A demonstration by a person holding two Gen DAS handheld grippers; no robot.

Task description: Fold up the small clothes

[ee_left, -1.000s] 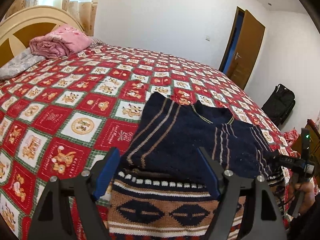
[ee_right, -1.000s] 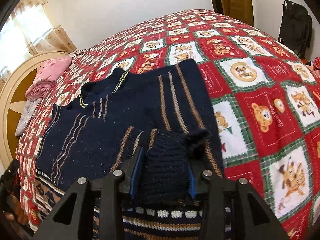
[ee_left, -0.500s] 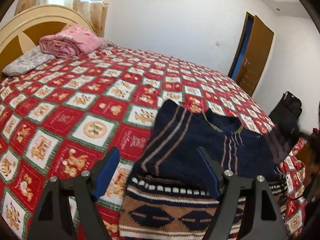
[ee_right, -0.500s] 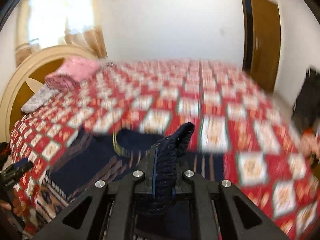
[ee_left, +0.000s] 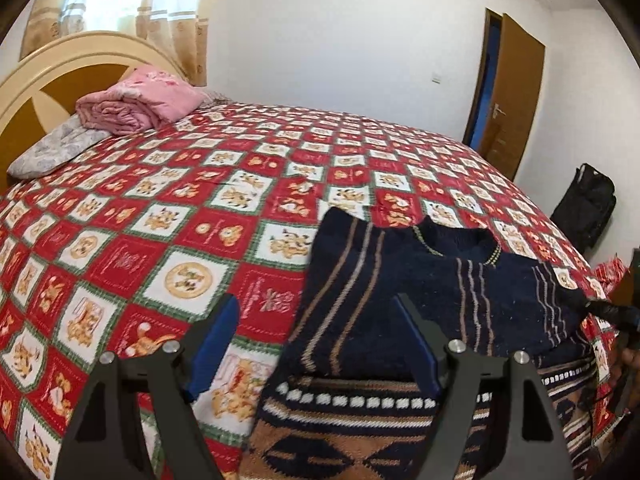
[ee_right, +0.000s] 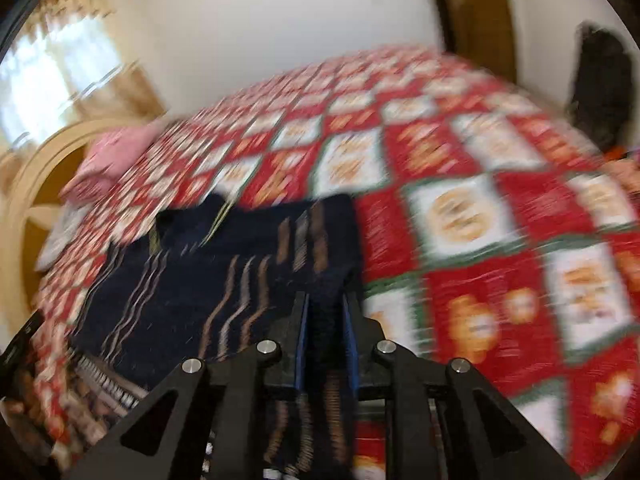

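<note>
A small navy knit sweater (ee_left: 420,292) with tan stripes and a brown patterned hem lies on the red checked bedspread (ee_left: 160,240), one sleeve folded across its chest. My left gripper (ee_left: 316,344) is open above the sweater's lower left edge, holding nothing. My right gripper (ee_right: 325,312) is shut on a fold of the navy sweater (ee_right: 208,280) at its right side; that view is motion-blurred. The right gripper also shows at the right edge of the left wrist view (ee_left: 616,316), with dark fabric in it.
A pink folded blanket (ee_left: 136,104) and a grey pillow (ee_left: 60,148) lie by the cream headboard (ee_left: 48,76). A black backpack (ee_left: 586,204) stands on the floor near a brown door (ee_left: 516,96). The bedspread stretches wide to the left and behind the sweater.
The right gripper closed on the sweater's fold and lifted it, then swung back down toward the sweater's right side. The left gripper stayed open and drifted left, its view tilting up.
</note>
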